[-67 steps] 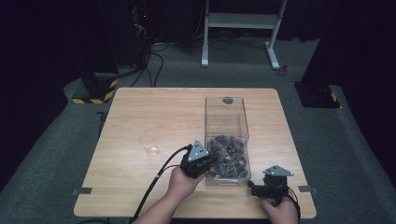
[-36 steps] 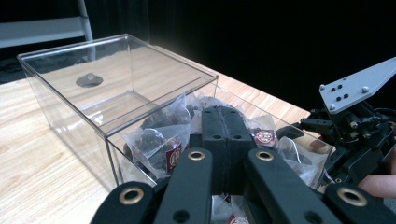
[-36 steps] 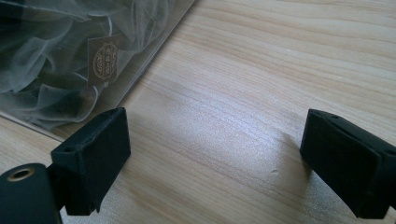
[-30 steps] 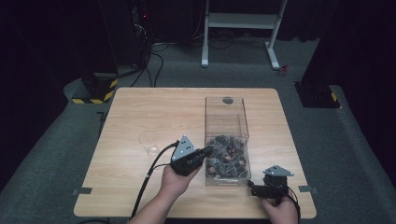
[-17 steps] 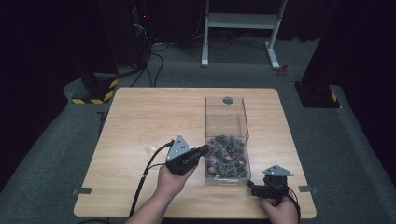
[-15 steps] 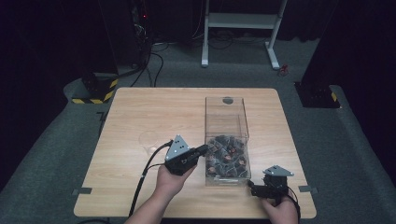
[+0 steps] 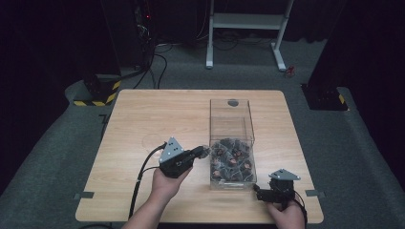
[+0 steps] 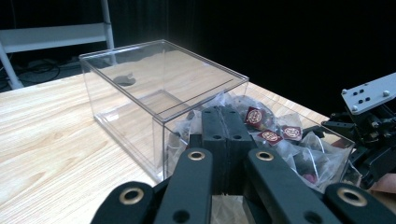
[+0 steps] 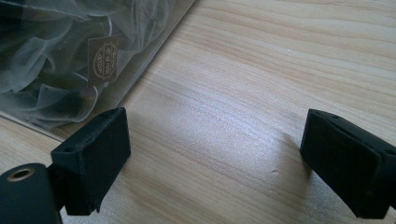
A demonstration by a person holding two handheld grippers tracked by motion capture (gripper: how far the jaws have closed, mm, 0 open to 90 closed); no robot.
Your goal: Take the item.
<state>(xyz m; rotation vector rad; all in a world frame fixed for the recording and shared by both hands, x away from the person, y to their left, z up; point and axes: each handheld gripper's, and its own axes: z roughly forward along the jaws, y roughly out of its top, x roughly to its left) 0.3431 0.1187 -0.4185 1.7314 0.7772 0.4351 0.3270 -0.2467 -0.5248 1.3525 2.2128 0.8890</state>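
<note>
One sachet [image 7: 204, 151] now clamped in left gripper [image 7: 203, 151], lifted out of clear box [image 7: 231, 106] toward table's left; drop-off likely next. Right gripper [image 7: 258, 192] idle, jaws apart.

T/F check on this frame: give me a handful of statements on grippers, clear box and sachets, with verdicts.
1. The left gripper has its jaws pressed together. True.
2. The right gripper is shut. False: its jaws stand wide apart over bare wood.
3. The clear plastic box holds mesh sachets with dark red labels at its near end. True.
4. The box sits on the grey floor. False: it stands on the light wooden table.
5. The right gripper rests at the table's far edge. False: it is at the near edge.
</note>
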